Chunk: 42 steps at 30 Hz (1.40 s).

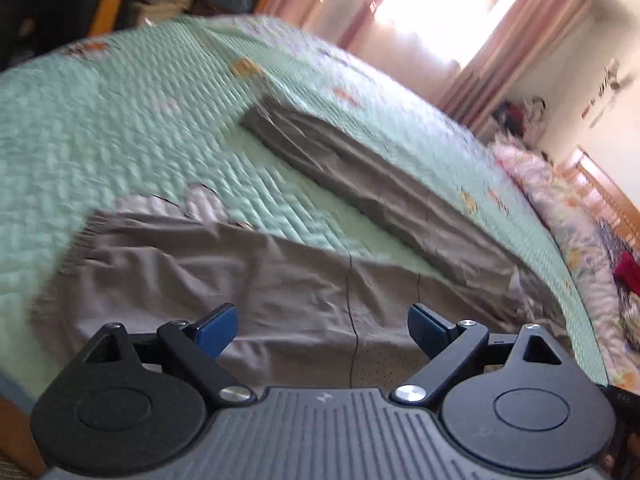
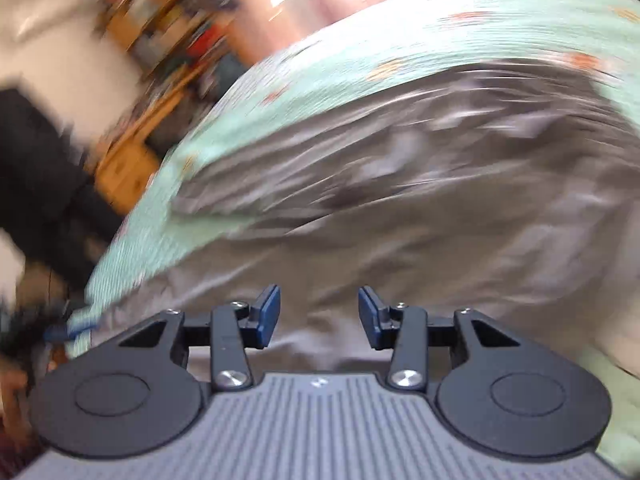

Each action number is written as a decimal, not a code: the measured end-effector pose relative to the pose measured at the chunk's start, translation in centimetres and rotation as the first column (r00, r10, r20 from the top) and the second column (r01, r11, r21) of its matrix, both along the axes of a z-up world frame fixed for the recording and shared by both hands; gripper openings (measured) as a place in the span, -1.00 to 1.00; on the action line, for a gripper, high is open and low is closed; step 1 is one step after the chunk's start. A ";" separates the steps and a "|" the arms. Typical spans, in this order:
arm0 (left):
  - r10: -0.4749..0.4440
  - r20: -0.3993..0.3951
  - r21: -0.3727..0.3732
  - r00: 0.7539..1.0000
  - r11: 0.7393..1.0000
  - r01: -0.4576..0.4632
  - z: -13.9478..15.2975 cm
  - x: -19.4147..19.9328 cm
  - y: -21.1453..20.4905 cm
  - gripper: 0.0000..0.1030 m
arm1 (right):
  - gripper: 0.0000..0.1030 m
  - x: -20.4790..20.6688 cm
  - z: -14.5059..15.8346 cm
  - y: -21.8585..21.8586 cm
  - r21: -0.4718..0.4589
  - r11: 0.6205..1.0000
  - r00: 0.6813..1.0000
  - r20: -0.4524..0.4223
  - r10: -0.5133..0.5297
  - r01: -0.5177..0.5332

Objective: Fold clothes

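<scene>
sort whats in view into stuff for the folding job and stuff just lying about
For the job:
- grey fabric trousers, spread flat
- left gripper, open
- right gripper, open

Lying about:
- mint green quilted bedspread
- floral pillow
- red cloth
- pink curtains

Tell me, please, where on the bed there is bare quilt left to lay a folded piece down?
The widest bare stretch of the green quilt lies beyond the grey trousers, left of their far leg. A narrower bare wedge sits between the two legs. The bed's right edge is crowded by a floral blanket.
</scene>
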<state>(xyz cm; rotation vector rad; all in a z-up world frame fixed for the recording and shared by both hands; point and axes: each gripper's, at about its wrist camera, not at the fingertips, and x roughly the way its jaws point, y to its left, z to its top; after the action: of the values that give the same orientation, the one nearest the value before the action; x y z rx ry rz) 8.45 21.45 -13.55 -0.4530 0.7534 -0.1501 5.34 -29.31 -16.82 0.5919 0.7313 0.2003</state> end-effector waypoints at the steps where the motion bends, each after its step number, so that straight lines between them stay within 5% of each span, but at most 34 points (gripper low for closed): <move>1: 0.034 0.000 0.005 0.999 0.999 -0.034 0.3 -0.8 0.5 0.79 | -0.09 -1.0 -0.1 -1.6 0.023 0.999 0.999 -0.003 -0.050 0.050; 6: 0.167 -0.023 0.113 0.986 0.980 -0.164 0.4 -3.7 2.6 0.80 | -0.03 -4.4 0.2 -4.5 -0.047 0.988 0.988 0.031 -0.149 0.150; 14: 0.199 -0.104 0.081 0.974 0.978 -0.191 -2.0 -5.8 2.7 0.80 | 0.11 -4.7 0.1 -3.4 -0.098 0.985 0.985 0.114 -0.129 0.140; 21: 0.281 -0.088 -0.050 0.956 0.957 -0.286 -2.9 -5.7 4.3 0.80 | 0.17 -3.8 -0.3 -3.2 -0.062 0.985 0.982 0.108 -0.153 0.160; 33: 0.378 -0.118 -0.128 0.918 0.911 -0.392 -5.1 -3.8 7.0 0.80 | 0.18 -3.6 -1.7 -4.7 -0.001 0.970 0.966 0.091 -0.241 0.242; 42: 0.319 -0.126 -0.166 0.939 0.927 -0.337 -6.7 -3.0 5.5 0.89 | 0.18 -5.5 -3.3 -8.2 -0.011 0.925 0.922 0.079 -0.379 0.381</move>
<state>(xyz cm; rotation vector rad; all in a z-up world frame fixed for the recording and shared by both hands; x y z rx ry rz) 5.47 26.92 -20.27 -0.7623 0.7512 0.1187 -0.18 -37.50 -20.16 0.6862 0.5323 -0.1470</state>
